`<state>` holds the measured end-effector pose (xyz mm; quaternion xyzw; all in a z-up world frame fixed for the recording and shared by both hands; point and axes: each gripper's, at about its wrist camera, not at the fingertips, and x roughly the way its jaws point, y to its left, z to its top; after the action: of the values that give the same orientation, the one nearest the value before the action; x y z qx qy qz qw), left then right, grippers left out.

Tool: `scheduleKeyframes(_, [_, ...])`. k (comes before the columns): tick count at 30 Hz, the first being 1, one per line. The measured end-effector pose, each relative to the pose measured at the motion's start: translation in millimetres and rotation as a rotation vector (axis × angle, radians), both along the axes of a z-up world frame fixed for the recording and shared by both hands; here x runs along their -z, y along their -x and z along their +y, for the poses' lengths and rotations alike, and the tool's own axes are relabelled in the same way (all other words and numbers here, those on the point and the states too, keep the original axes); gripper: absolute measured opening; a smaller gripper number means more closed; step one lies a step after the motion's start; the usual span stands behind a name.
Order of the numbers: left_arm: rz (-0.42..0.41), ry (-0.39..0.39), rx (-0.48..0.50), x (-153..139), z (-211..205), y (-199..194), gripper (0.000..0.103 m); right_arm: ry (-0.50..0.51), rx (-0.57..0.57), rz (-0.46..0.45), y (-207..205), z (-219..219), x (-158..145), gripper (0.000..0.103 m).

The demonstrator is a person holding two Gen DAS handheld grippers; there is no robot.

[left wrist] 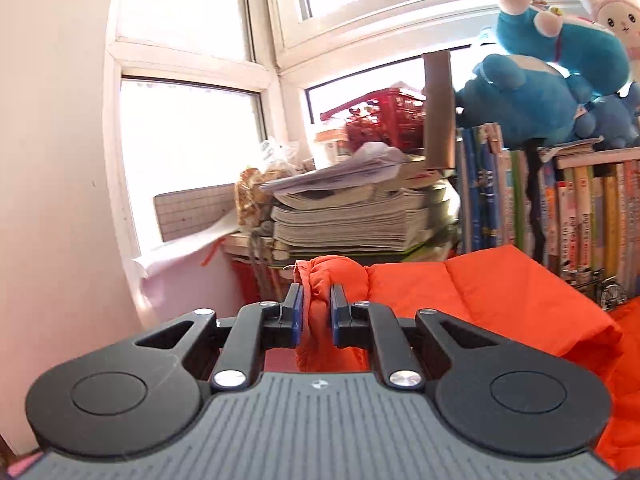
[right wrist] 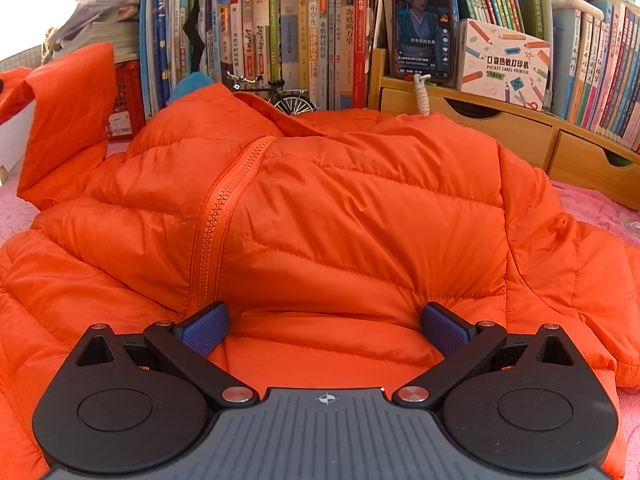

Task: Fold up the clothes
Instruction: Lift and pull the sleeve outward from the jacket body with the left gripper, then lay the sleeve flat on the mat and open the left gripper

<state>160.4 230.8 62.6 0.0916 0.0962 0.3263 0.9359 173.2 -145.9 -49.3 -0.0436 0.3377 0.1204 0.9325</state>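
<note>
An orange quilted puffer jacket (right wrist: 320, 216) lies zipped, front up, on a pink cloth (right wrist: 592, 204). My left gripper (left wrist: 316, 312) is shut on the cuff end of its sleeve (left wrist: 480, 288), holding it lifted off the surface. In the right wrist view that raised sleeve (right wrist: 68, 120) stands up at the far left. My right gripper (right wrist: 324, 330) is open, jaws wide apart, resting low over the jacket's hem with a fold of orange fabric between the blue pads (right wrist: 206, 330) but not pinched.
Rows of upright books (right wrist: 280, 40) line the back, with a phone (right wrist: 422, 26) propped on a wooden drawer unit (right wrist: 500, 128). A small model bicycle (right wrist: 288, 100) stands behind the collar. Stacked magazines (left wrist: 348, 216), a red basket (left wrist: 384, 116) and blue plush toys (left wrist: 552, 80) fill the window corner.
</note>
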Motion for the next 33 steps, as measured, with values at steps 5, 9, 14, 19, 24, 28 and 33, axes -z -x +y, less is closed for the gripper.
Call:
scheduleKeyframes(5, [0.136,0.011,-0.262,33,93,-18,0.013,0.001,0.001,0.001,-1,0,0,0.103])
scheduleKeyframes(9, [0.259,-0.025,-0.364,72,120,-20,0.015,-0.002,0.003,0.003,-1,0,1,0.103])
scheduleKeyframes(14, [0.125,0.175,-0.3,70,119,14,0.016,-0.003,0.004,0.005,-1,0,1,0.103])
scheduleKeyframes(19, [0.118,0.133,0.121,37,27,18,0.027,-0.001,0.006,0.004,0,1,2,0.103])
scheduleKeyframes(24, [0.26,0.383,0.559,42,-58,7,0.029,0.003,0.008,0.0,0,1,2,0.103])
scheduleKeyframes(28, [0.391,0.447,0.539,71,-80,-13,0.03,0.002,0.008,0.0,0,1,2,0.103])
scheduleKeyframes(33, [0.422,0.412,0.326,85,-40,-22,0.03,0.001,0.008,0.0,0,1,2,0.103])
